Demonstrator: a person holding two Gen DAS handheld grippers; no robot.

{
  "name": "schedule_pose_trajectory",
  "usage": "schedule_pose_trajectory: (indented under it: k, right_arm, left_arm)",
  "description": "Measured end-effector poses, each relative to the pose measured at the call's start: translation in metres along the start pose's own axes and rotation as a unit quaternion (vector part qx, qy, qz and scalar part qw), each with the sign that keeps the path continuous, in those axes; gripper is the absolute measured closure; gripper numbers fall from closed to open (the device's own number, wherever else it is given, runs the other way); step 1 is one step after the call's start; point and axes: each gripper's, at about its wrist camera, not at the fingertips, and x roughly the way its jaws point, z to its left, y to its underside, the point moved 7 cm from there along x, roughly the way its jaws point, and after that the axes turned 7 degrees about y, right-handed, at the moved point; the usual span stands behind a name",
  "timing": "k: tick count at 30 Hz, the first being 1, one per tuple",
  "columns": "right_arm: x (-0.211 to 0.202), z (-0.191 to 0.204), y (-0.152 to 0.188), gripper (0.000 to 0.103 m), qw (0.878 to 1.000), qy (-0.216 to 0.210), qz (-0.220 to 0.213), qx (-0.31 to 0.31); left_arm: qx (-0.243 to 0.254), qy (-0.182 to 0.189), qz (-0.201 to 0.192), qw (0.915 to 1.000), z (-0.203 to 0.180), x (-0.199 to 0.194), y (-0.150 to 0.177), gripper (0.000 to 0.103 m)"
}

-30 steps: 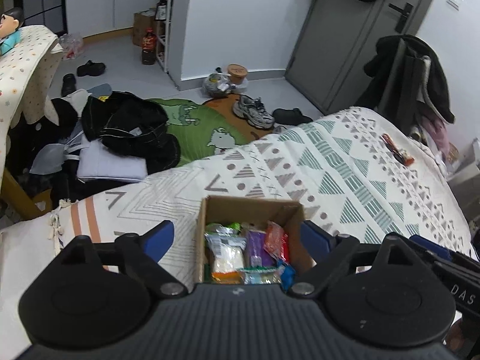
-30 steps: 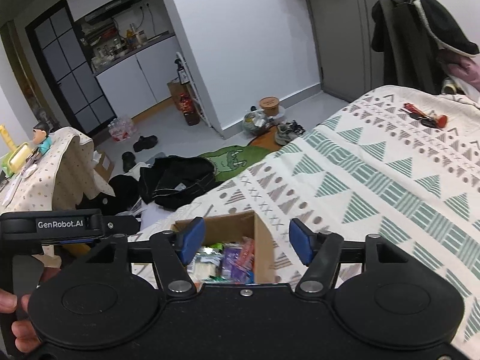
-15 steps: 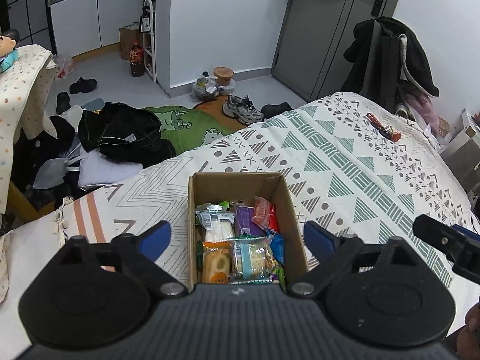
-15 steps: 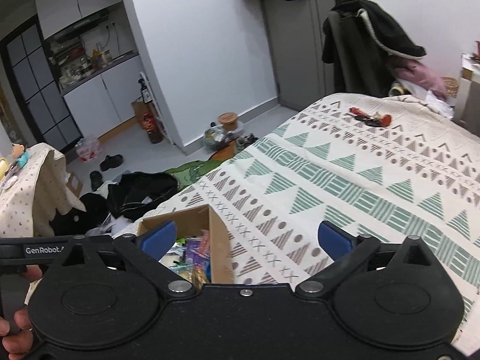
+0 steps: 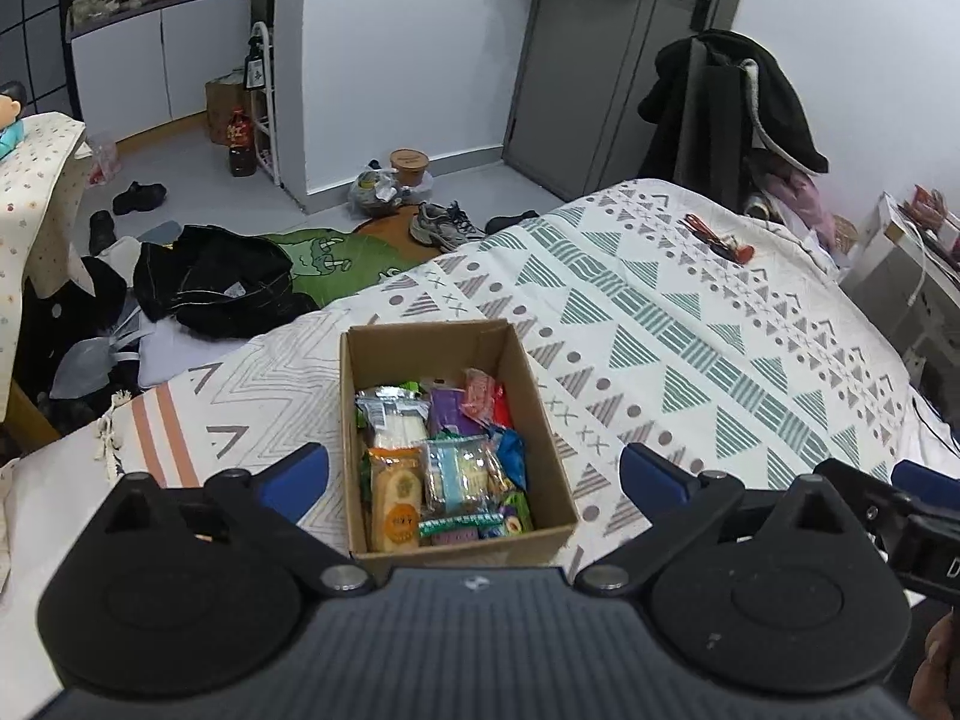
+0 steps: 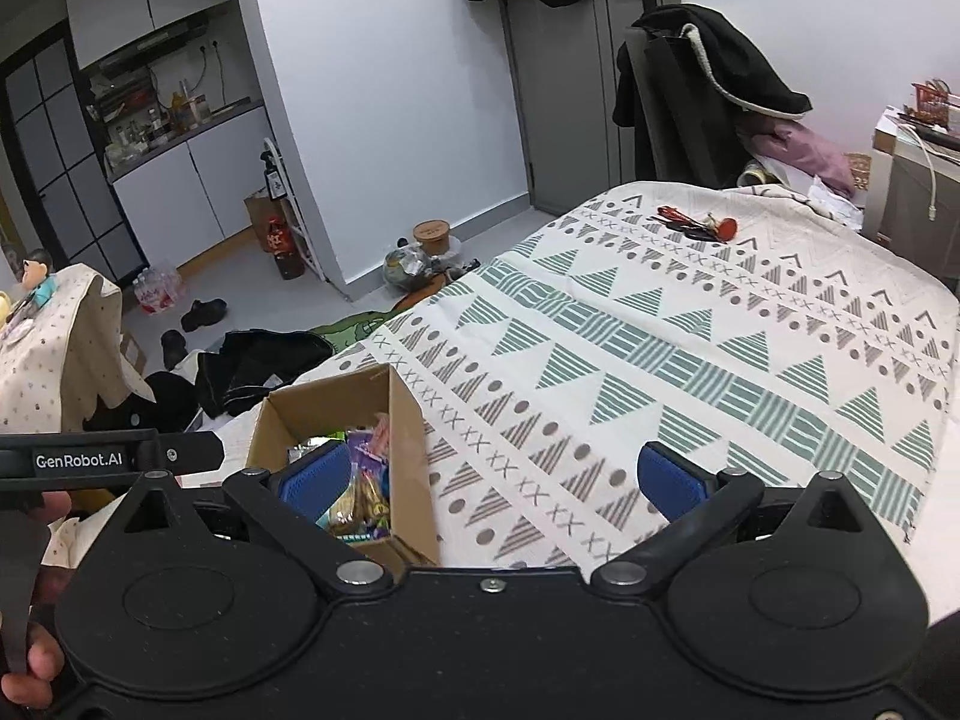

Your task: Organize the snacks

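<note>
Snacks [image 5: 444, 462] fill a box [image 5: 540, 396] that sits on the bed [image 5: 690, 324], at lower centre of the left wrist view and lower left of the right wrist view. Left tool [image 5: 474, 471] hangs above the box, jaws spread wide, holding nothing. Right tool [image 6: 492, 480] is likewise wide open and empty, its left finger over the box's rim.

Even, cool indoor light fills both views, with soft, faint shadows and no glare; fisheye distortion bends the door [image 5: 606, 60] and walls at the edges, and focus is sharp throughout
</note>
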Motion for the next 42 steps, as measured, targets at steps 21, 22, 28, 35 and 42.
schedule_pose_trajectory:
  k: [21, 22, 28, 35, 42]
  right_arm:
    - [-0.031, -0.013, 0.03, 0.0, 1.0, -0.004, -0.003, -0.02]
    - [-0.032, -0.013, 0.031, 0.0, 1.0, -0.004, -0.002, -0.019]
    - [-0.034, -0.014, 0.034, 0.0, 1.0, -0.012, -0.001, -0.019]
    - [-0.036, -0.014, 0.035, 0.0, 1.0, -0.012, -0.006, -0.027]
    - [-0.035, -0.015, 0.037, 0.0, 1.0, -0.013, -0.003, -0.027]
  left_arm:
    - [0.039, -0.01, -0.001, 0.9992, -0.015, -0.029, 0.041, 0.0]
    - [0.039, -0.011, -0.003, 0.9992, -0.014, -0.031, 0.041, 0.0]
    - [0.042, -0.017, -0.007, 0.999, -0.014, -0.037, 0.042, 0.0]
    - [0.046, -0.018, -0.007, 0.9987, -0.018, -0.039, 0.044, 0.0]
    - [0.047, -0.017, -0.005, 0.9987, -0.02, -0.039, 0.044, 0.0]
